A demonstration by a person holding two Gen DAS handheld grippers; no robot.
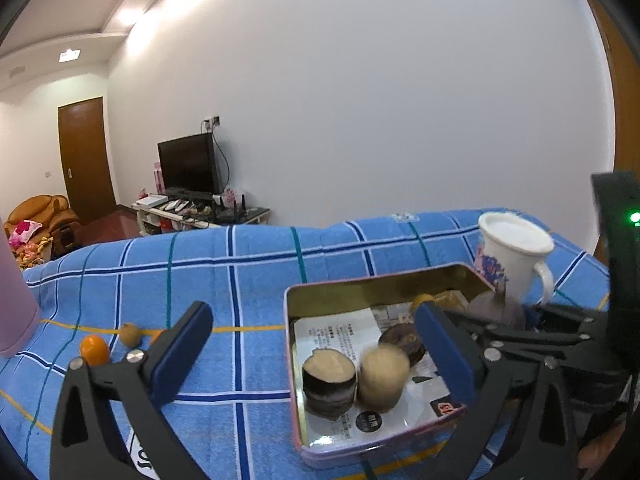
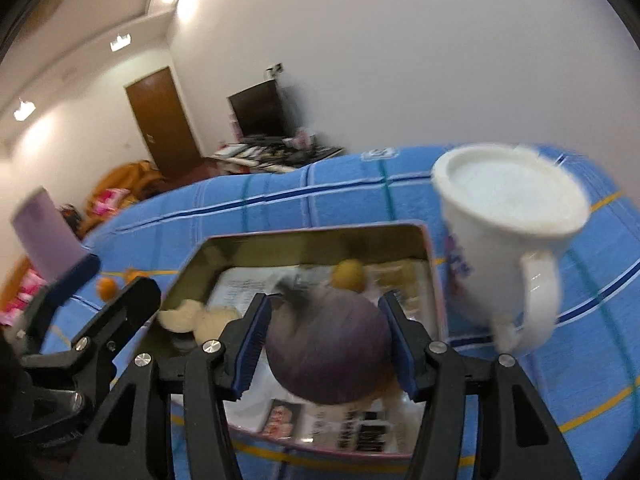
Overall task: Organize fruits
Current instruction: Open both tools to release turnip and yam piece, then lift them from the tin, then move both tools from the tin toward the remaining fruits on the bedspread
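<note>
Holding the purple fruit (image 2: 328, 344) over the tin (image 2: 428, 248), the right claw (image 2: 326, 344) had its pads against both sides, ready to drop it among the fruit pieces (image 1: 354, 380). Left claw (image 1: 316, 352) stood wide apart, empty, clear of the tin. Two oranges (image 1: 94, 350) waited on the blue cloth (image 1: 240, 272).

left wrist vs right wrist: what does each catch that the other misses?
Left wrist only: dark skin on the cut piece, and the dark disc behind it. Right wrist only: the right gripper around the purple fruit, over the tin. Both: tin, mug, orange fruit on the blue cloth, open left gripper.
</note>
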